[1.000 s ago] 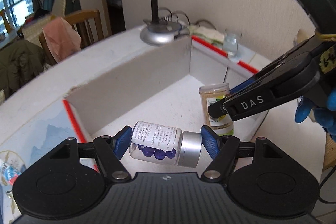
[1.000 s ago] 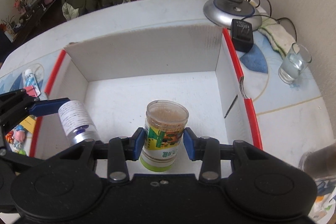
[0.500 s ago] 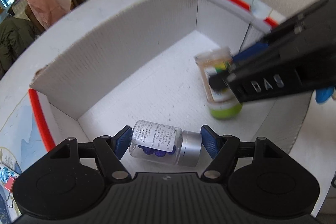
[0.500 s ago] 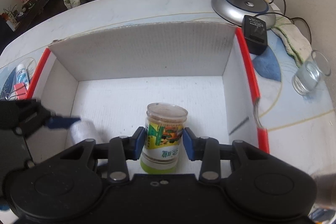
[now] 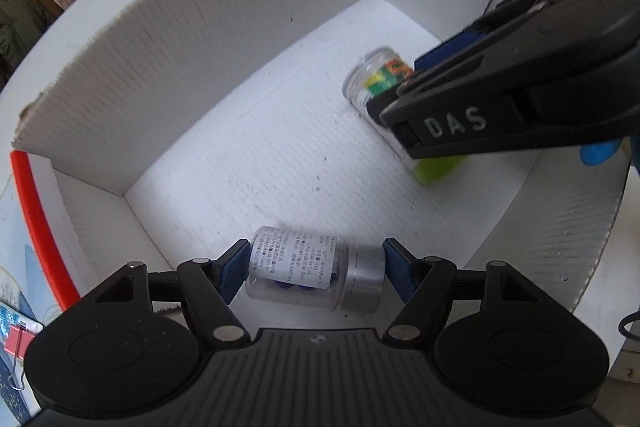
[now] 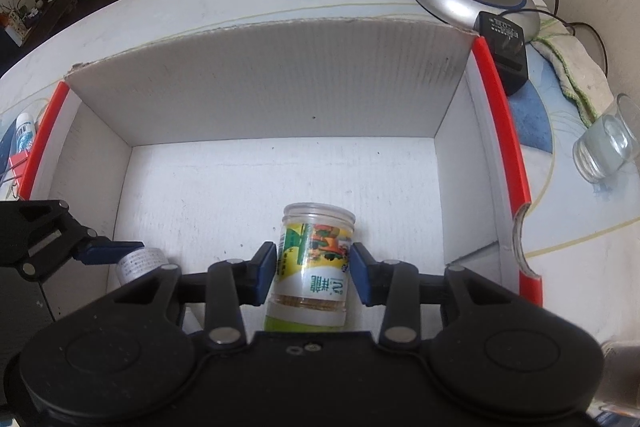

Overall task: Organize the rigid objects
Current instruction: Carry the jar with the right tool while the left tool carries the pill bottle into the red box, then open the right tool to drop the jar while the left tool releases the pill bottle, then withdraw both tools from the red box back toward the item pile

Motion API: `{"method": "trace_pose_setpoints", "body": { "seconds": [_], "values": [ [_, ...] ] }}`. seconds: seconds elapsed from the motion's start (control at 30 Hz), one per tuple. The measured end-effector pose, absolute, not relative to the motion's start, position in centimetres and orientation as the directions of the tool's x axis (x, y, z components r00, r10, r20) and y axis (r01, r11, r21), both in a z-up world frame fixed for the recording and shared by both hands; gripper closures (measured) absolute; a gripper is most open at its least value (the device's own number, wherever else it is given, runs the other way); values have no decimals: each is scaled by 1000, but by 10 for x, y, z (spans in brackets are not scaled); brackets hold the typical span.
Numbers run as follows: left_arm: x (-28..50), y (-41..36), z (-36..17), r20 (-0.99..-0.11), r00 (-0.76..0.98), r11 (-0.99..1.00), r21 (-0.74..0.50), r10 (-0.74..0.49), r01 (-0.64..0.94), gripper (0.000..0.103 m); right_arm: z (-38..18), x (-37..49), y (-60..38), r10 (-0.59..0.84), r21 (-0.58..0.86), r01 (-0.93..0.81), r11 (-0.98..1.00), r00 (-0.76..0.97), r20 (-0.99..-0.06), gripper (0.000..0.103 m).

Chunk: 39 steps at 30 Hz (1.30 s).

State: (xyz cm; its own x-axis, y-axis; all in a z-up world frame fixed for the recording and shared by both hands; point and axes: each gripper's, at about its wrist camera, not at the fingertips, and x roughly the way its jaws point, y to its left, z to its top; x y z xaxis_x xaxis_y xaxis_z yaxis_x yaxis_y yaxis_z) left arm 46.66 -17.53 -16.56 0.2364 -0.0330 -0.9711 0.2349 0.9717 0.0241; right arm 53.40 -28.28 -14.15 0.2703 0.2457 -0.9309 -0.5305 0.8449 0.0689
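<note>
Left hand-held gripper (image 5: 316,269) grasps vial (image 5: 310,275); right hand-held gripper (image 6: 313,273) grasps jar (image 6: 314,263), inside box (image 6: 256,91).

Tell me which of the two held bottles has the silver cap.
The small clear bottle with blue capsules, held sideways in the left gripper. The jar in the right gripper has a green cap.

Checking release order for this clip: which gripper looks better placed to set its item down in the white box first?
Probably the left gripper: its clear silver-capped pill bottle lies sideways near the white corrugated box floor.
</note>
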Motion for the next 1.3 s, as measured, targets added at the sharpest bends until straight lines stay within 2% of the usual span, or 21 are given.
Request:
{"method": "trace_pose_setpoints", "body": {
  "seconds": [0.07, 0.17, 0.57, 1.03, 1.3],
  "values": [
    [466, -174, -164, -970, 240, 972, 20, -38, 233, 32, -141, 534, -286, 255, 85, -521, 849, 264, -930, 61],
    [467, -172, -160, -966, 254, 974, 7, -52, 224, 31, -137, 530, -288, 263, 88, -523, 848, 270, -926, 52],
    [447, -161, -120, -917, 389, 984, -25, -93, 175, 30, -106, 514, -299, 335, 133, -534, 835, 302, -892, 48],
    [384, -132, -69, -815, 564, 991, -103, -133, 86, 30, -58, 459, -285, 390, 127, -565, 815, 373, -842, 47],
    [340, -110, -47, -762, 631, 989, -115, -145, 88, 30, -40, 418, -275, 416, 140, -553, 822, 412, -811, 40]
  ]
}}
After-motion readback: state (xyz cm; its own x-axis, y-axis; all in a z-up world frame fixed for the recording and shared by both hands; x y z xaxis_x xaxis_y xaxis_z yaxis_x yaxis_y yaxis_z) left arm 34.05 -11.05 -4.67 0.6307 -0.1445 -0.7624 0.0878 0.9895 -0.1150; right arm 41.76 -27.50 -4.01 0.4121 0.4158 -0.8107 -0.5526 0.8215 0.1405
